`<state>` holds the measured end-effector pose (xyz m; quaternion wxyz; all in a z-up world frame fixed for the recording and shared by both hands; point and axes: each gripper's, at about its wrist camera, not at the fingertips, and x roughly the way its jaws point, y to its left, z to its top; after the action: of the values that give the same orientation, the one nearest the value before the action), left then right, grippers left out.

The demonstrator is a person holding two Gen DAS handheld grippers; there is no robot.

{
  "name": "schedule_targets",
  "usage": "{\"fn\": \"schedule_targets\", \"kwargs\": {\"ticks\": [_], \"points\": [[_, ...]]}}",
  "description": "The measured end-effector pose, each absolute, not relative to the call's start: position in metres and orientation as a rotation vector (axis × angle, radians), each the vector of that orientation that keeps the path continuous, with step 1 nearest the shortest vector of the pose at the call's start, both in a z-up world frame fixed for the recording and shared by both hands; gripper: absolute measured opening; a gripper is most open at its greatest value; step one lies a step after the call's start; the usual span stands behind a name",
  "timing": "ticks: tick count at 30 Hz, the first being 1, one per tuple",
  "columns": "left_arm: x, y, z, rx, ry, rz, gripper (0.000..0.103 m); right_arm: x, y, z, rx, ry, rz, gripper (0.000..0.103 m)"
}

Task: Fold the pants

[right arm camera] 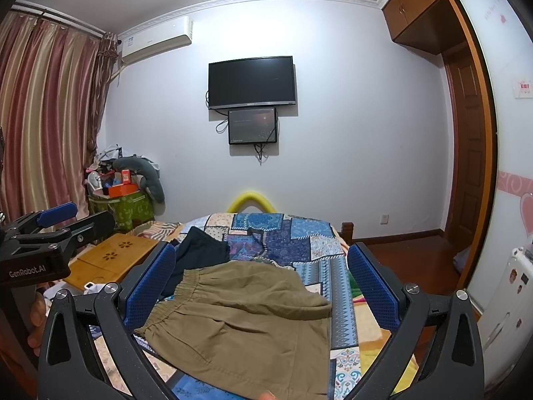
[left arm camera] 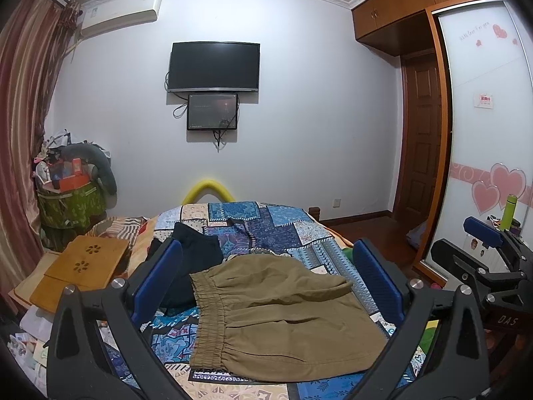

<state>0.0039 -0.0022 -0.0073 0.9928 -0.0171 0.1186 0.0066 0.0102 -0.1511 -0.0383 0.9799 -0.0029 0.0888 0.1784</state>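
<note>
Grippers [left arm camera: 266, 283] [right arm camera: 261, 286] agape above pants [left arm camera: 283, 313]

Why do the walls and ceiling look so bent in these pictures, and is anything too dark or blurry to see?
Left wrist view: fisheye lens bows the ceiling trim and wardrobe, corners go black; the khaki pants are sharp and evenly lit between the open left claw. Right wrist view: same bending on the curtain; the television is dark with faint glare; the right claw is open and in focus.
</note>
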Motion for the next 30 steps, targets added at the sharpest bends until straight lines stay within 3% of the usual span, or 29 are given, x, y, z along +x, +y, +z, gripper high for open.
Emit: {"fn": "schedule_targets", "kwargs": {"ticks": [30], "points": [[0.0054, -0.0038, -0.0045, -0.027, 0.239, 0.015, 0.103, 0.0093, -0.1534, -0.0345, -0.003, 0.182, 0.353, 0.102]]}}
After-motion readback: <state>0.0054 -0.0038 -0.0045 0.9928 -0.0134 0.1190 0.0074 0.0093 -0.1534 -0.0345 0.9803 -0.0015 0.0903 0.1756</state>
